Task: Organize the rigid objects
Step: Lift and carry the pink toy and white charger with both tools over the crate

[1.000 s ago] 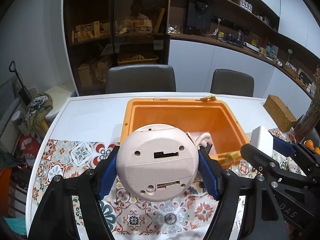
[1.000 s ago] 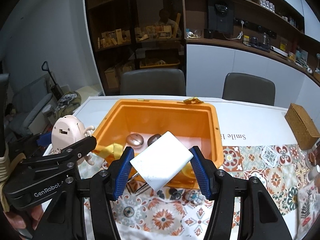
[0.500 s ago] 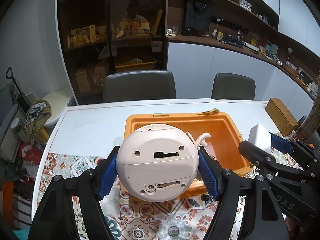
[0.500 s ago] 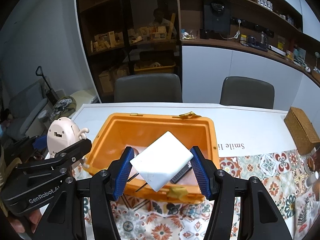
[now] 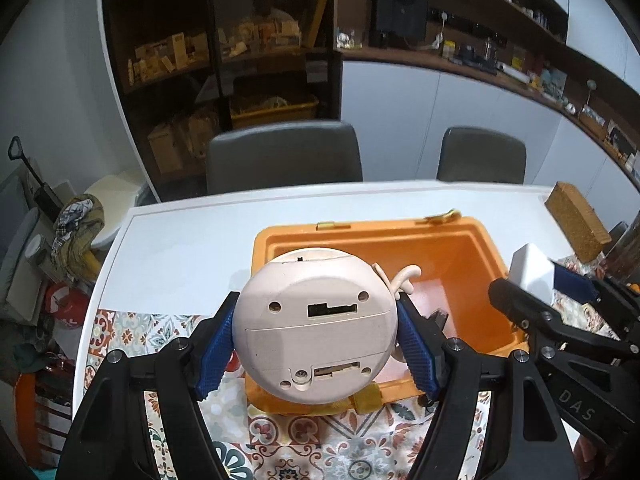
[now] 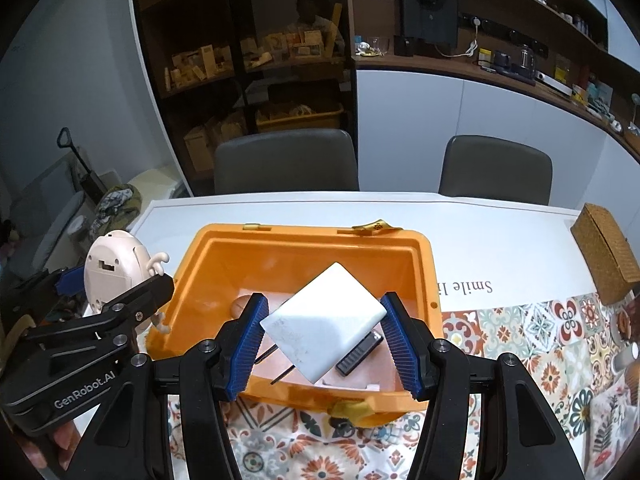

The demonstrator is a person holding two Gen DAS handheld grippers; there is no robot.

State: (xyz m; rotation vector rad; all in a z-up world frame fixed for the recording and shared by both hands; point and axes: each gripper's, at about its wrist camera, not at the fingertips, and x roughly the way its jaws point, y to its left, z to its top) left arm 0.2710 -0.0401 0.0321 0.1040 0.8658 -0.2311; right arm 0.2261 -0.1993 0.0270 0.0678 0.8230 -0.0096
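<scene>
My left gripper (image 5: 316, 340) is shut on a round pale pink toy (image 5: 316, 320), held above the near left corner of an open orange bin (image 5: 472, 236); the toy also shows in the right wrist view (image 6: 114, 270). My right gripper (image 6: 324, 328) is shut on a flat white square block (image 6: 320, 326), tilted corner-up above the bin (image 6: 312, 240). A black ridged object (image 6: 358, 354) and a brownish round object (image 6: 240, 304) lie in the bin. The block also shows at the right of the left wrist view (image 5: 530, 270).
The bin stands on a white table (image 6: 500, 232) with a patterned tile cloth (image 6: 540, 332) at the near side. A woven box (image 6: 606, 252) sits at the right. Two grey chairs (image 6: 286, 164) stand behind the table, before dark shelves.
Both grippers have risen and pulled back with their objects still held. The bin now looks smaller and lower in both views.
</scene>
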